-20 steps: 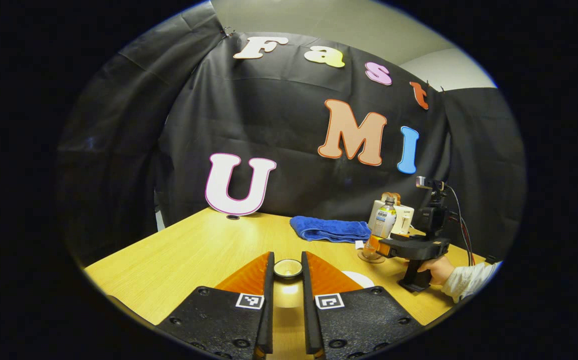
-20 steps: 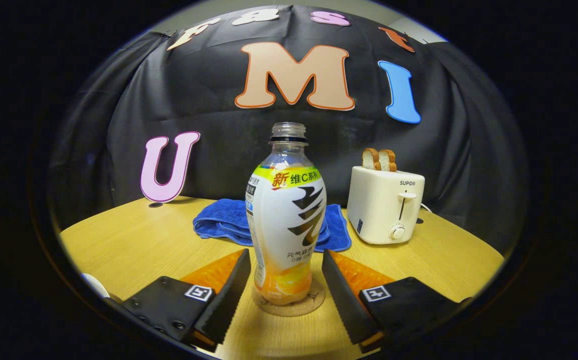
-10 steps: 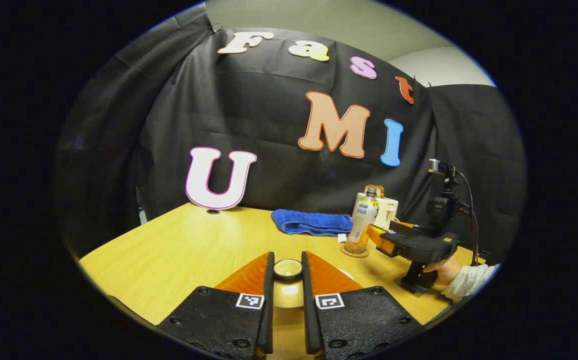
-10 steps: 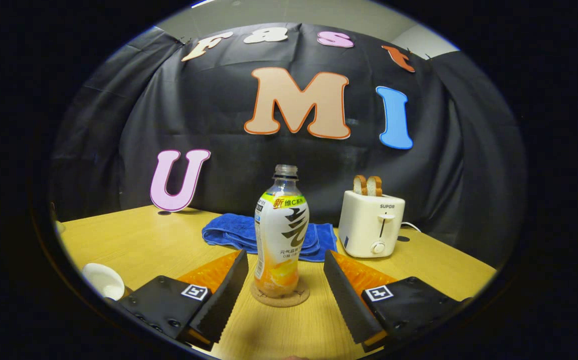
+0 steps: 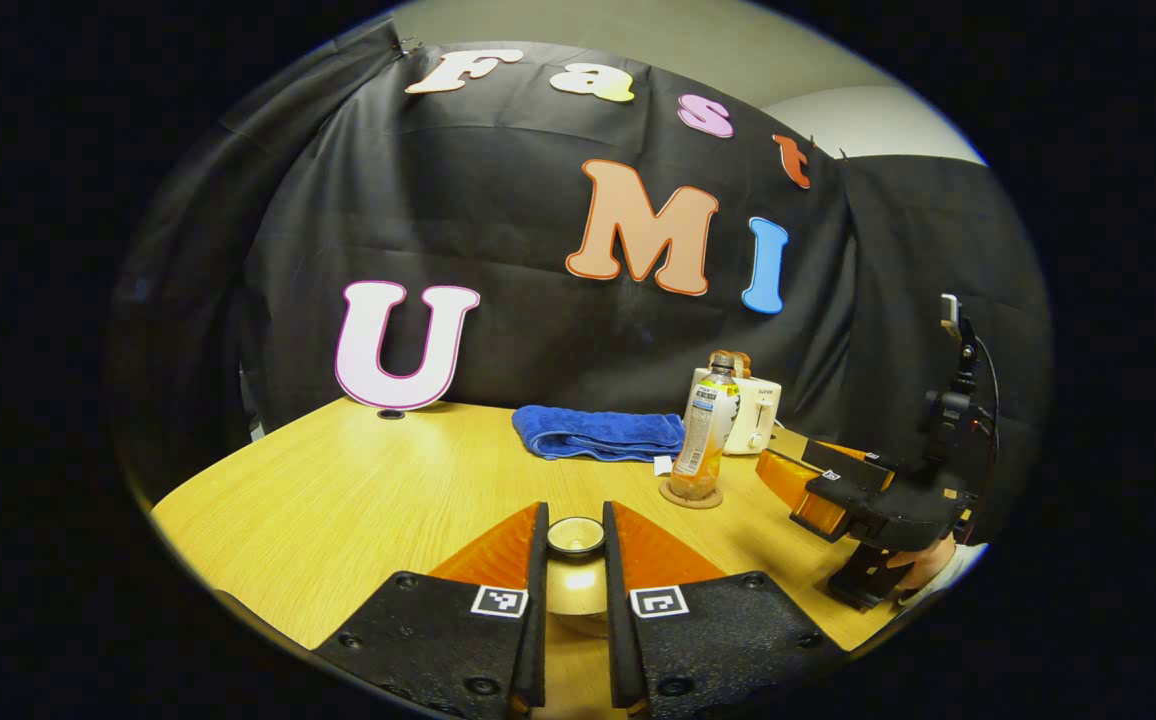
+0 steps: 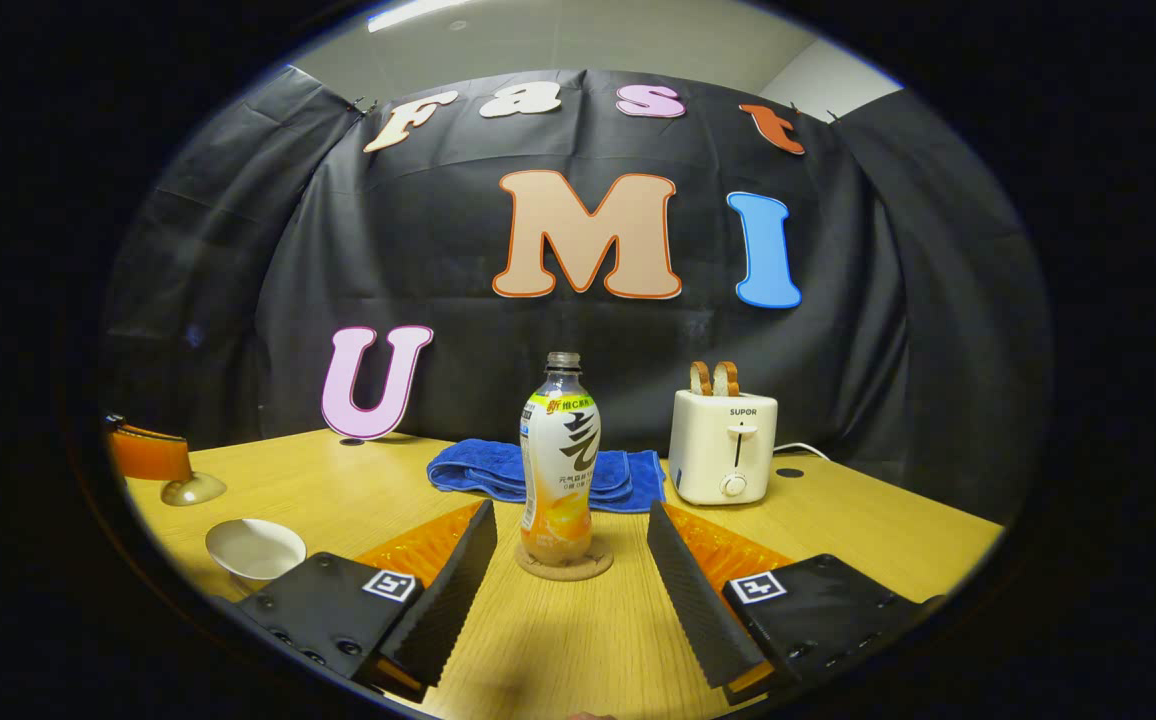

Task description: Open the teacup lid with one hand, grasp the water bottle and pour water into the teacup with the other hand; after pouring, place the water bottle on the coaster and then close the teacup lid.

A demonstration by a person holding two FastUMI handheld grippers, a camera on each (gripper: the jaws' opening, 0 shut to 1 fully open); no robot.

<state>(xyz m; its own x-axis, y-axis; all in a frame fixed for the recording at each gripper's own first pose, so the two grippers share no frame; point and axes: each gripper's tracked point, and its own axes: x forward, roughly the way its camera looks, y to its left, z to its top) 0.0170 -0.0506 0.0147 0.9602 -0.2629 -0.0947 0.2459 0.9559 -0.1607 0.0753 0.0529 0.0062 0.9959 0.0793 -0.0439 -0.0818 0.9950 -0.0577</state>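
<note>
My left gripper [image 5: 576, 518] is shut on the knob of the teacup lid [image 5: 576, 538], held above the wooden table. In the right gripper view the same lid [image 6: 193, 489] hangs at the far left, above and behind the open white teacup [image 6: 256, 548]. The uncapped water bottle [image 6: 559, 465] stands upright on the round cork coaster [image 6: 566, 564], with orange liquid low inside. My right gripper [image 6: 570, 520] is open, drawn back from the bottle, its fingers apart on either side of it. In the left gripper view the bottle [image 5: 703, 440] stands at right, with the right gripper [image 5: 818, 485] held by a hand.
A folded blue towel [image 6: 548, 475] lies behind the bottle. A white toaster [image 6: 723, 455] with two bread slices stands at back right, its cord trailing off. The black cloth wall closes the back of the wooden table [image 6: 838, 520].
My right gripper has backed away from the bottle, which stays on the coaster and looks smaller. The teacup and the left gripper with the lid have come into the right gripper view.
</note>
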